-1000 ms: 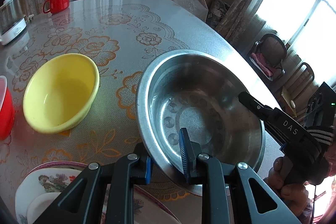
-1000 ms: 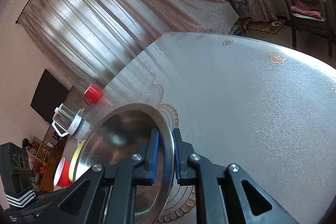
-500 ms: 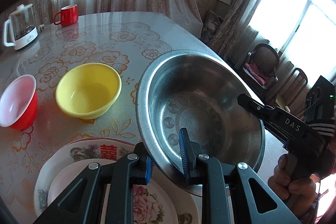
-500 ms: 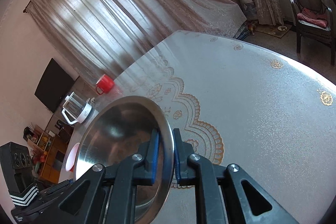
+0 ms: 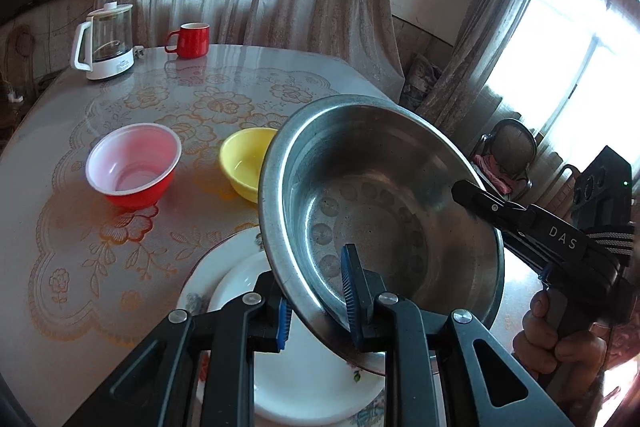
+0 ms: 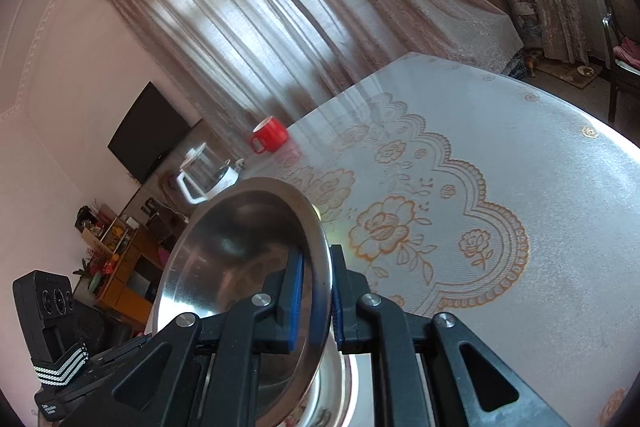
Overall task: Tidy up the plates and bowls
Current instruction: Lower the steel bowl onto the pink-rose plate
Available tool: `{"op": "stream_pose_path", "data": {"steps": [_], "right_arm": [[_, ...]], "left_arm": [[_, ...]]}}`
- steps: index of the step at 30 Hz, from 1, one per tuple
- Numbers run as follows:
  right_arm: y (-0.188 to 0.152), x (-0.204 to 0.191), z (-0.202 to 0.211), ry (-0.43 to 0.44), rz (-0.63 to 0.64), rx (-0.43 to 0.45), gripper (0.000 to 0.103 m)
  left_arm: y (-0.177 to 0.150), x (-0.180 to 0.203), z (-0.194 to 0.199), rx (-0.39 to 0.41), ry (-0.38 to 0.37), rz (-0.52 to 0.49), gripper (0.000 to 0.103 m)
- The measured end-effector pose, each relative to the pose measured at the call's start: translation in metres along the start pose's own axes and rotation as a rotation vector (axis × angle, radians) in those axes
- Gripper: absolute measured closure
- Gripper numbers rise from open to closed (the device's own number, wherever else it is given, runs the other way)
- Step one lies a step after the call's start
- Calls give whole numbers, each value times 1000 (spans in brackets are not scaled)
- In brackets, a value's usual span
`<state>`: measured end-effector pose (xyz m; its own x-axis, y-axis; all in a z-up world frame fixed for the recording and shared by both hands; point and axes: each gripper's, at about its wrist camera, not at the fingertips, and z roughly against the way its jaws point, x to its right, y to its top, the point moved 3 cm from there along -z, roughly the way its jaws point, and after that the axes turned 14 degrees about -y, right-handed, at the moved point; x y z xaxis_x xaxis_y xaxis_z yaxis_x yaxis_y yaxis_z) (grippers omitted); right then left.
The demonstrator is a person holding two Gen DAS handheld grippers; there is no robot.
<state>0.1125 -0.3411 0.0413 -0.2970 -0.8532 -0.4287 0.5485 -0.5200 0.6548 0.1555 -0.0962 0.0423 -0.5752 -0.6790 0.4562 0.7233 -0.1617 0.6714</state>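
A big steel bowl hangs tilted above the table, held at two places on its rim. My left gripper is shut on its near rim, one pad inside, one outside. My right gripper is shut on the opposite rim of the steel bowl; in the left wrist view its finger reaches over that rim. Under the bowl lie stacked white floral plates. A yellow bowl sits beyond, partly hidden by the steel bowl, with a red bowl to its left.
A glass kettle and a red mug stand at the table's far edge. The round table has a floral cloth. Chairs stand beyond it on the right, by the window. A person's hand grips the right tool.
Both grippers have lifted the steel bowl and carried it back over the stacked plates. The red bowl, kettle and more of the room have come into view; the grips are unchanged.
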Motion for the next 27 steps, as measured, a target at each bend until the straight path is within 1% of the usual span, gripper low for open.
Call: {"op": "stream_pose_path", "data": {"steps": [4, 7, 11, 14, 16, 20, 22, 24, 27], "right_arm": [[-14, -25, 5, 61, 43, -39, 92], [-29, -37, 3, 54, 87, -73, 92], [-51, -40, -3, 39, 102, -131, 92], [-61, -38, -8, 23, 101, -166, 92], [-67, -39, -11, 16, 106, -182, 89], [-72, -40, -20, -9, 96, -201, 89], [-74, -39, -27, -21, 75, -224, 89], [-77, -37, -31, -23, 65, -241, 89], [-79, -36, -33, -53, 84, -232, 89]], "left_arm": [[-17, -17, 22, 4, -27, 39, 80], [-33, -24, 30, -3, -19, 55, 80], [-54, -33, 30, -19, -20, 97, 80], [-62, -37, 29, -25, -14, 121, 80], [-64, -40, 29, -23, -11, 140, 80], [-61, -46, 23, -18, 18, 165, 80], [-61, -49, 22, -14, 36, 156, 80], [-63, -51, 20, -18, 29, 153, 79], [-66, -51, 13, -39, 22, 157, 77]]}}
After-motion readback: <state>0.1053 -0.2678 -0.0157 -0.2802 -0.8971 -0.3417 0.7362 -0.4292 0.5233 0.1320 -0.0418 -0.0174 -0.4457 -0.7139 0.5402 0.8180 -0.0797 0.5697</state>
